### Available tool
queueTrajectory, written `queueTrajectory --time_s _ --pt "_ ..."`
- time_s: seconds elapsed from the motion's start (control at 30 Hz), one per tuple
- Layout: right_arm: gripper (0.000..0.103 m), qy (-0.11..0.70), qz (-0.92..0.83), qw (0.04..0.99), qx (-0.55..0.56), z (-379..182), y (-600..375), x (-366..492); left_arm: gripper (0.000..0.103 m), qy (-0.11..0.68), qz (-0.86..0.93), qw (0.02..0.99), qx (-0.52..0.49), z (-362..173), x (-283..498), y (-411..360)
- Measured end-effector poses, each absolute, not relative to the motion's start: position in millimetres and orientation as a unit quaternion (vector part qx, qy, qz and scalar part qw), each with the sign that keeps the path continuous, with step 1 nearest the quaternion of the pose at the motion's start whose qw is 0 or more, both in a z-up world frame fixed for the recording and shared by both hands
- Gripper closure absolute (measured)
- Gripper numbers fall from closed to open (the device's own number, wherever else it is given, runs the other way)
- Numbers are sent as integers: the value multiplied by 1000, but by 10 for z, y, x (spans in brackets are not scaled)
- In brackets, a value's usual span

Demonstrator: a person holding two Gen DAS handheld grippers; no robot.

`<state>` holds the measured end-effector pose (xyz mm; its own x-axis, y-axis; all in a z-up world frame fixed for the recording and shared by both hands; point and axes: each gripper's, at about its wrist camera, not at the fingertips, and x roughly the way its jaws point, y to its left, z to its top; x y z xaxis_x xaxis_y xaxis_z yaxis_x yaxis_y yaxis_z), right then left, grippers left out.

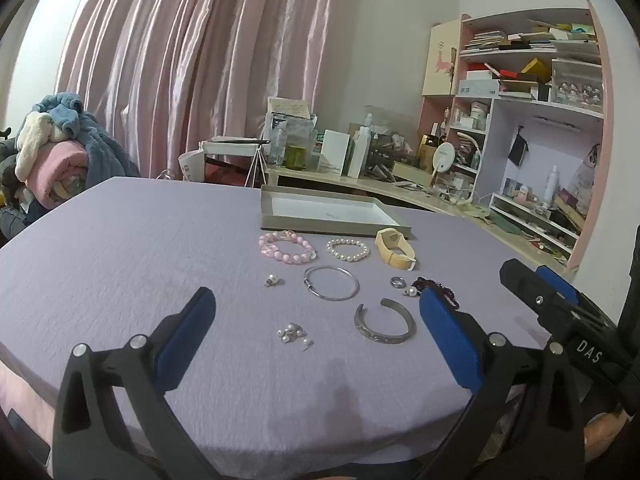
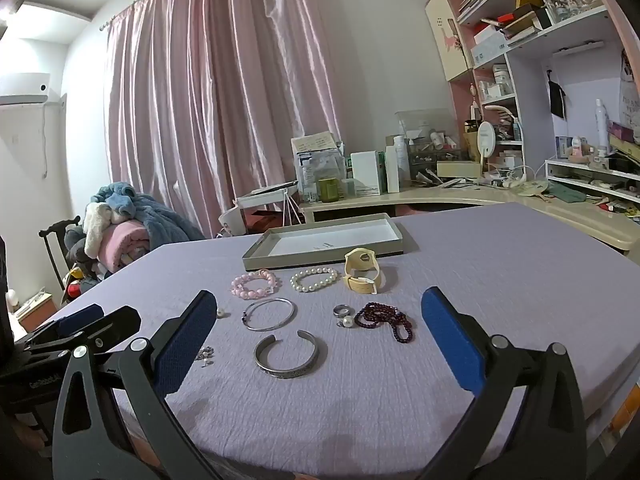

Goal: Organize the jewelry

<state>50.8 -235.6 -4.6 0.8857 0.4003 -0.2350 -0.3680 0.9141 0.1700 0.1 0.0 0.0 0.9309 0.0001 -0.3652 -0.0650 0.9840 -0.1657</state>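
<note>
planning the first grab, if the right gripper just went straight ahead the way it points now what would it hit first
Probably the open silver cuff: it lies on the purple cloth between the right gripper fingers' line, nearest to it. Beyond it sit the thin silver bangle and the tray. Depth is uncertain; a level path might pass above it.

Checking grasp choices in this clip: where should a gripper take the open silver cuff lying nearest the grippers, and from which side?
Judging by its pose, take the silver cuff from above, pinching the thick engraved band at its near side, one finger inside the loop and one outside. It lies flat on the purple cloth, so a side approach finds no edge. Its gap faces away, toward the tray, leaving the near arc solid.
</note>
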Motion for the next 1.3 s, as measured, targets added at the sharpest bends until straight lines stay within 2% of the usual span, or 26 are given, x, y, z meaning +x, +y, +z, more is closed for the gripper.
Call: queueTrajectory --time_s 1.3 --pt "1 132 199 969 61 -46 -2357 490 2 189 16 978 -90 -2 4 3"
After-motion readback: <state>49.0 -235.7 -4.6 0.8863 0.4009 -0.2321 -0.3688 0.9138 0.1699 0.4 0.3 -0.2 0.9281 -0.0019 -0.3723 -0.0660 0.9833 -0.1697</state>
